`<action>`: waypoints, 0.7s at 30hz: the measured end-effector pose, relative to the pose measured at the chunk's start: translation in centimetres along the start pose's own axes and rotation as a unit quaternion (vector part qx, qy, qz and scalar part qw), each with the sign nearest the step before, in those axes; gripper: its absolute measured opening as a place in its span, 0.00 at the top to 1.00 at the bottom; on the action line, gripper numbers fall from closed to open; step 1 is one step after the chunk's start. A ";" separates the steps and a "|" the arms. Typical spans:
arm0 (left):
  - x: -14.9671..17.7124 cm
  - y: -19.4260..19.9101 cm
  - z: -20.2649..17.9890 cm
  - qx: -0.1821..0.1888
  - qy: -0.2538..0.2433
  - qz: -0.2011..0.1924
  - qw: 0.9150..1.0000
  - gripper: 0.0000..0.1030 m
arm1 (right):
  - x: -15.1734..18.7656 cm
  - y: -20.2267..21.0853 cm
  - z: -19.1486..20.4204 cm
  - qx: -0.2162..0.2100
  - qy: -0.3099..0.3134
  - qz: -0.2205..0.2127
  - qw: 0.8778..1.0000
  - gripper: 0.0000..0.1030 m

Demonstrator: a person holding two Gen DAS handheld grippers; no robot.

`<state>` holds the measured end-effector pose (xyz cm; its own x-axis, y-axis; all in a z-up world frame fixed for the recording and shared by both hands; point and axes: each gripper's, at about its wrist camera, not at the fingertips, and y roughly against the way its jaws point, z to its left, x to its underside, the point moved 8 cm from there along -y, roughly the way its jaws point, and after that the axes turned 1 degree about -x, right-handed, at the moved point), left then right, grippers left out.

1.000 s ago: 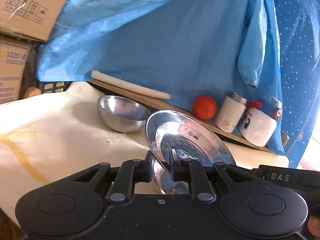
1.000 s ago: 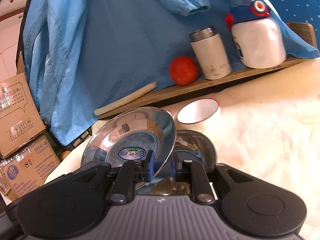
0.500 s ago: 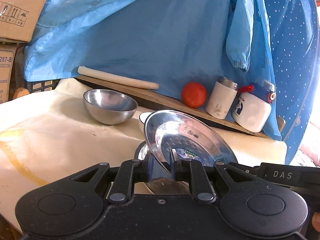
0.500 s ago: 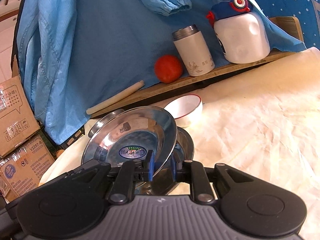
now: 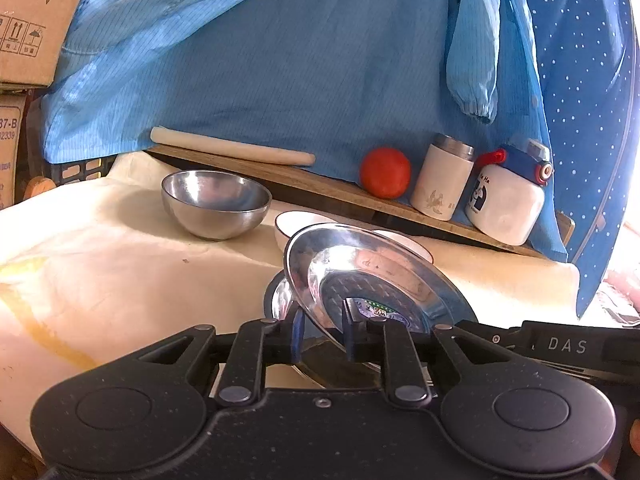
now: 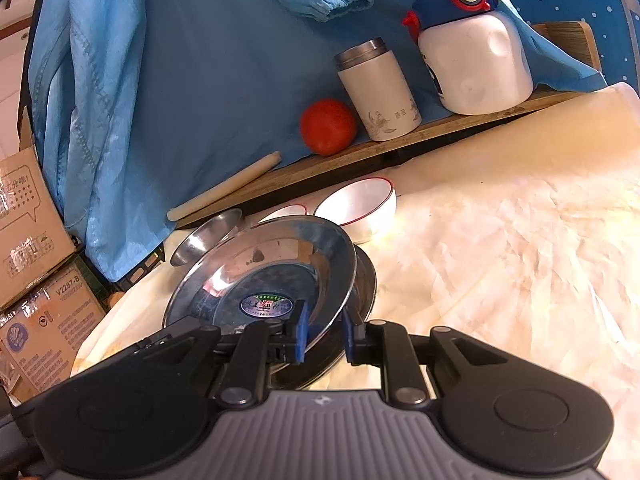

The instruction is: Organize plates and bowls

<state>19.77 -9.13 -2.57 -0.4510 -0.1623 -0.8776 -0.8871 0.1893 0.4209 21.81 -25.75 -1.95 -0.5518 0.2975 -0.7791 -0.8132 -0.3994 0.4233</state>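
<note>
You clamp both the left hand-held gripper (image 5: pixel 320 336) and right hand-held gripper (image 6: pixel 323 334) on the round steel plate (image 6: pixel 264 276), steadying it tilted above the second steel plate (image 6: pixel 366 280).

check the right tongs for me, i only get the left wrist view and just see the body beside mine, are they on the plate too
Observer: Yes. The right wrist view shows the right tongs with one blue pad on each side of the steel plate at its near rim.
Operator: whats hidden behind the plate
Observer: A white bowl with a red rim sits upright and empty, just beyond the plate's far rim.
Operator: does the plate underneath line up
Observer: Not quite. The second plate sticks out past the held plate's right edge.
</note>
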 end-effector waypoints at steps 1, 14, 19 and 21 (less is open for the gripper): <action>0.0 0.0 0.0 -0.001 -0.001 0.001 1.000 0.79 | 0.0 0.0 0.0 0.000 0.000 0.001 1.000 0.80; 0.1 -0.2 0.2 -0.004 -0.009 0.013 1.000 0.76 | 0.0 -0.2 0.1 0.000 0.005 0.007 1.000 0.80; 0.2 -0.4 0.2 -0.007 -0.013 0.020 1.000 0.74 | 0.0 -0.3 0.2 0.002 0.011 0.009 1.000 0.80; 0.3 -0.5 0.2 -0.008 -0.014 0.024 1.000 0.73 | 0.0 -0.3 0.3 0.002 0.013 0.009 1.000 0.80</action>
<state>20.10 -9.11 -3.14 -0.4897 -0.1263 -0.8627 -0.8665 0.1807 0.4654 22.04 -25.37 -1.97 -0.5622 0.2679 -0.7824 -0.8035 -0.4008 0.4401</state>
